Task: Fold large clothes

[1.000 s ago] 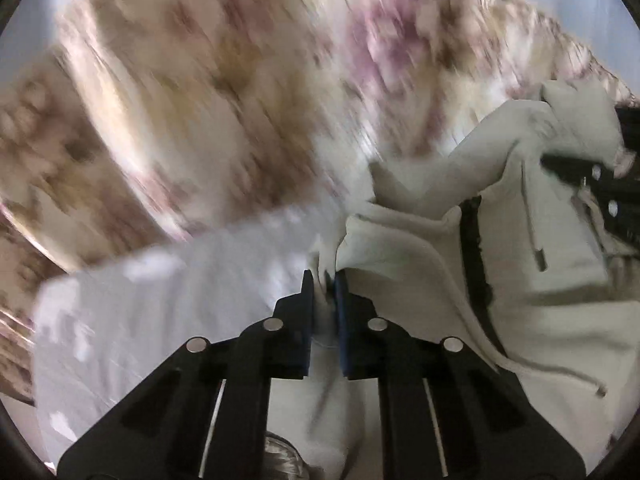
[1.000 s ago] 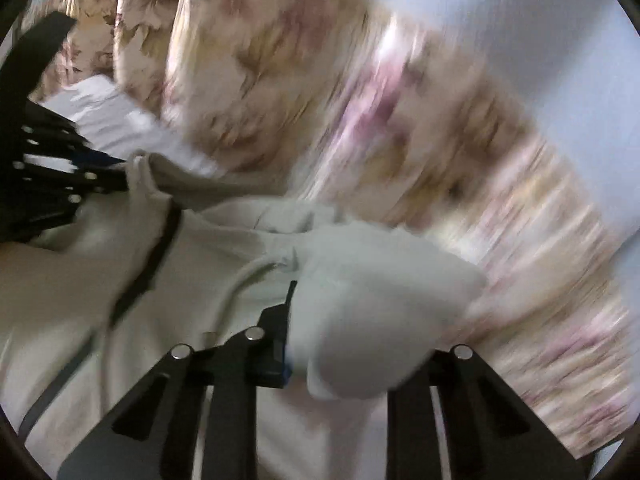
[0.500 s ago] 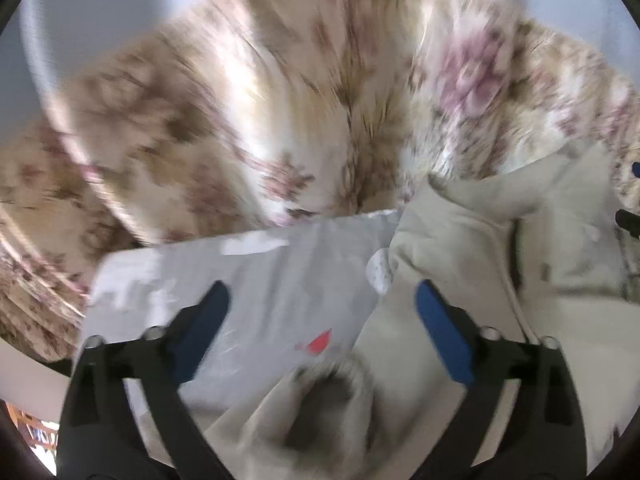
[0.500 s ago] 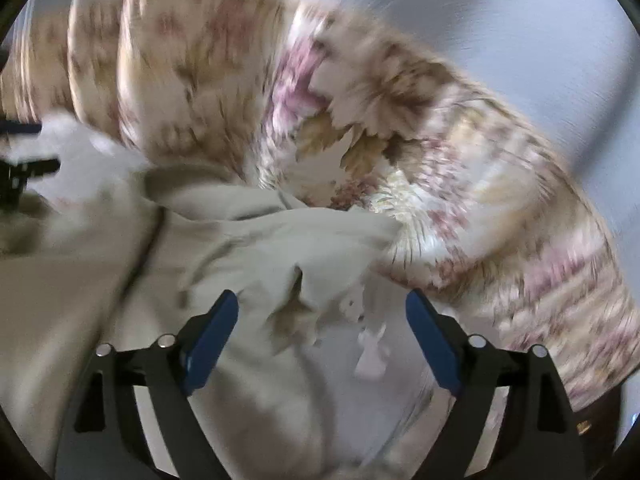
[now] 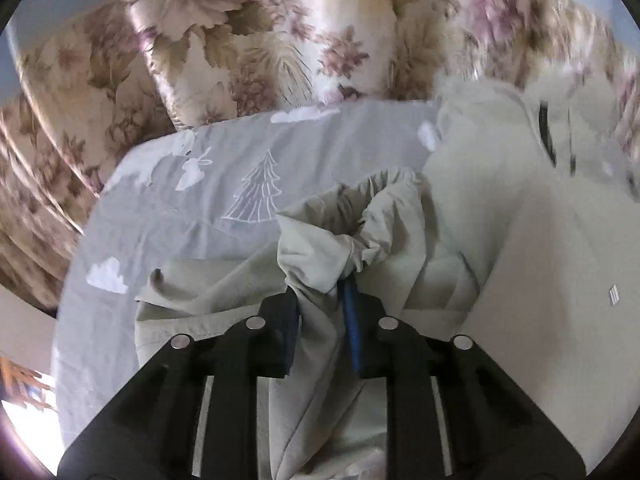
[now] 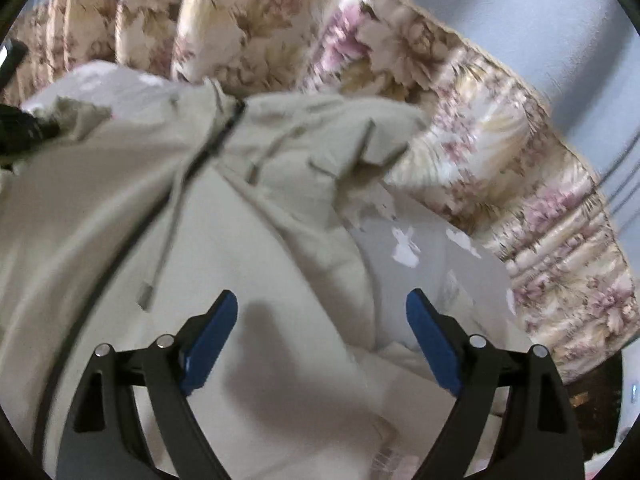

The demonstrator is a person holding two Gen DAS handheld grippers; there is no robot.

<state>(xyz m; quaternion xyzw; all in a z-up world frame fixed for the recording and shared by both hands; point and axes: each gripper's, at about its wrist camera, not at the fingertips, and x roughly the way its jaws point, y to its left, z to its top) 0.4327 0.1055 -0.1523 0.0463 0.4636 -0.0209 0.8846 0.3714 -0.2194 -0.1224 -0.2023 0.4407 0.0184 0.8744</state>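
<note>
Floral sofa [image 5: 248, 52] backs sheet [image 5: 208, 184] under hoodie [image 6: 224, 248].

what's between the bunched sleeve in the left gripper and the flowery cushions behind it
In the left wrist view, only the grey sheet with its white tree and cloud print lies between the bunched sleeve in the left gripper and the floral cushions.

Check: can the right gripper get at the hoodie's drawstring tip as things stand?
Probably yes. The right gripper is open, and the drawstring tip lies exposed on the hoodie just ahead-left, nothing covering it.
</note>
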